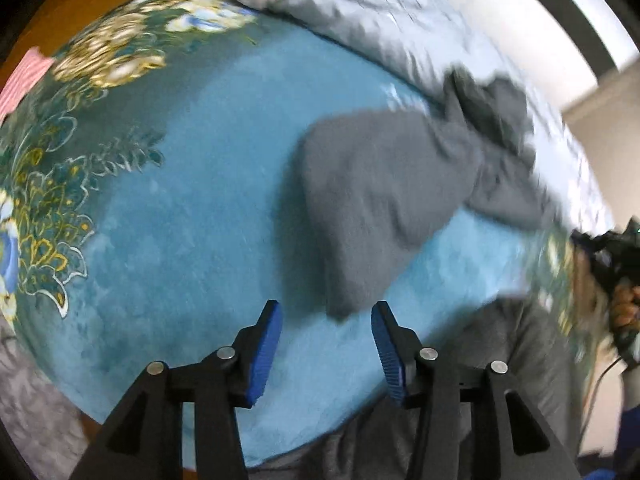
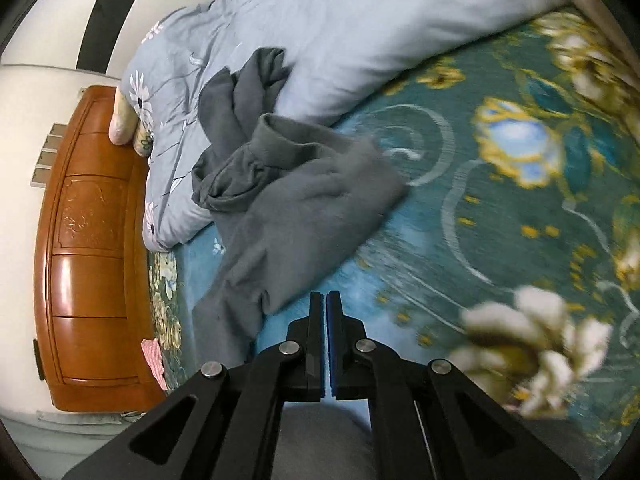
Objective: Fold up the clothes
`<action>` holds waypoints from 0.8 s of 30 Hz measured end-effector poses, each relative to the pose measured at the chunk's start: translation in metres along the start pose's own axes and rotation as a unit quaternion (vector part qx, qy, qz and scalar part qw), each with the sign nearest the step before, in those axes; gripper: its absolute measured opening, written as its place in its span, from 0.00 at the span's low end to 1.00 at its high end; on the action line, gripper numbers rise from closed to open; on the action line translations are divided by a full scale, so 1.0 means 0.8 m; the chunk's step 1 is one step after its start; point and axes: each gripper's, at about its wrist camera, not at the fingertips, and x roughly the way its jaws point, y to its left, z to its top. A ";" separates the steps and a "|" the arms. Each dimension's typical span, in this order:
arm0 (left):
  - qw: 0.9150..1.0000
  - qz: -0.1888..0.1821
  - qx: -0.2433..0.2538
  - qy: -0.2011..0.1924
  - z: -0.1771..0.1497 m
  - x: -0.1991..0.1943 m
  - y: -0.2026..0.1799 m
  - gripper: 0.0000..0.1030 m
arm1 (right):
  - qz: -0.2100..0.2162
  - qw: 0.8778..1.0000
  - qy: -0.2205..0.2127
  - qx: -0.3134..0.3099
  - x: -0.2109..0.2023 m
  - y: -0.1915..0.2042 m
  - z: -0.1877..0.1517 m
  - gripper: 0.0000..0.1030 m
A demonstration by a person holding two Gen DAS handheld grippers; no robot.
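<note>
The bed (image 1: 168,208) is the work surface: a teal spread with a gold and white floral border, a pale floral duvet (image 2: 340,40) bunched along its far side, and a wooden headboard (image 2: 92,240) at one end. A small pink cloth (image 2: 154,356) lies at the bed edge near the headboard.

The garment (image 2: 304,216), a grey fleece piece, lies on the teal spread with one end riding up against the duvet. That end is crumpled and shows a ribbed opening, possibly a cuff or neck; I cannot tell which. The nearer part lies flatter, as a broad panel with a soft fold line and rounded corners. The fabric looks thick and limp, so I judge that it will sag unless it is supported at two points.

My left gripper (image 1: 326,344) hovers above the near corner of the panel, jaws wide apart and holding nothing. I judge this placement as an approach to pinch that corner.

My right gripper (image 2: 325,344) sits just beside the near edge of the garment, jaws pressed together. Whether any fabric is pinched between them I cannot tell; none shows at the tips. Grey cloth also shows beneath both grippers, at the bottom of each view.
</note>
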 end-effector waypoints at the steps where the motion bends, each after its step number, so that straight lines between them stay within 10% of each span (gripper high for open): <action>1: 1.000 0.002 -0.013 -0.009 0.008 -0.002 0.002 0.50 | 0.003 1.000 0.006 0.004 0.013 0.009 0.008 0.17; 4: 0.999 0.018 -0.042 -0.023 0.036 0.006 0.010 0.52 | 0.005 0.999 0.009 0.036 0.054 0.035 0.035 0.43; 12: 0.989 0.107 -0.105 -0.012 0.105 0.041 0.026 0.52 | -0.039 0.951 -0.022 0.305 0.117 0.006 0.084 0.43; 19: 0.989 0.097 -0.108 -0.016 0.131 0.052 0.019 0.52 | -0.082 0.927 -0.007 0.366 0.139 -0.013 0.093 0.43; 24: 0.990 0.083 -0.109 -0.013 0.141 0.059 0.007 0.52 | -0.089 0.940 0.001 0.328 0.136 -0.013 0.094 0.14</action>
